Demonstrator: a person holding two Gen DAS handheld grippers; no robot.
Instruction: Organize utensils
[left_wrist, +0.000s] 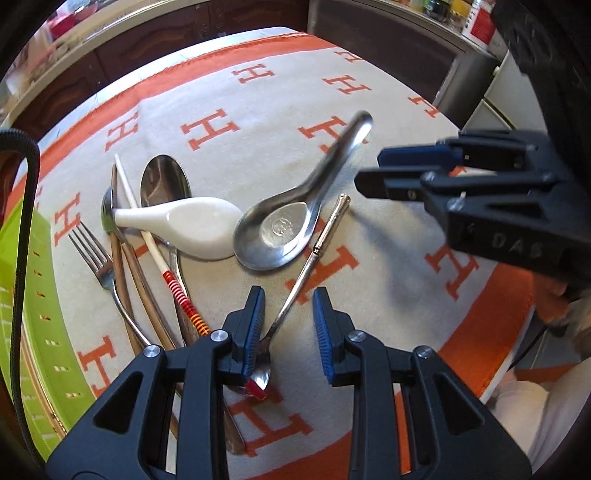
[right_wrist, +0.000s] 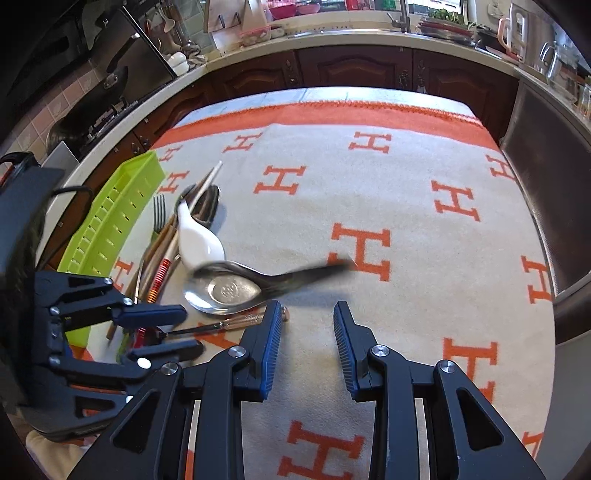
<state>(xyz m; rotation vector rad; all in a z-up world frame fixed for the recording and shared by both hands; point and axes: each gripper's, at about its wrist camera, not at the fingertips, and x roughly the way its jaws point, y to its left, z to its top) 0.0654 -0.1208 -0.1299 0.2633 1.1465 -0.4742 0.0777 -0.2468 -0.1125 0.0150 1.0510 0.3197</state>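
Observation:
A pile of utensils lies on the orange-and-cream cloth (left_wrist: 258, 103): a metal soup spoon (left_wrist: 284, 229) with a blurred handle, a white ceramic spoon (left_wrist: 199, 225), a fork (left_wrist: 96, 258), wooden chopsticks (left_wrist: 129, 266), a red-banded chopstick (left_wrist: 177, 284) and a thin silver teaspoon (left_wrist: 314, 254). My left gripper (left_wrist: 288, 299) is open, its jaws on either side of the teaspoon's handle. My right gripper (right_wrist: 306, 314) is open and empty just in front of the metal soup spoon (right_wrist: 229, 288). The right gripper also shows in the left wrist view (left_wrist: 373, 170).
A green slotted utensil tray (right_wrist: 107, 229) stands at the left of the pile; it also shows in the left wrist view (left_wrist: 33, 295). Dark kitchen cabinets (right_wrist: 351, 70) and a cluttered counter run behind the table. The cloth's right half (right_wrist: 424, 206) is bare.

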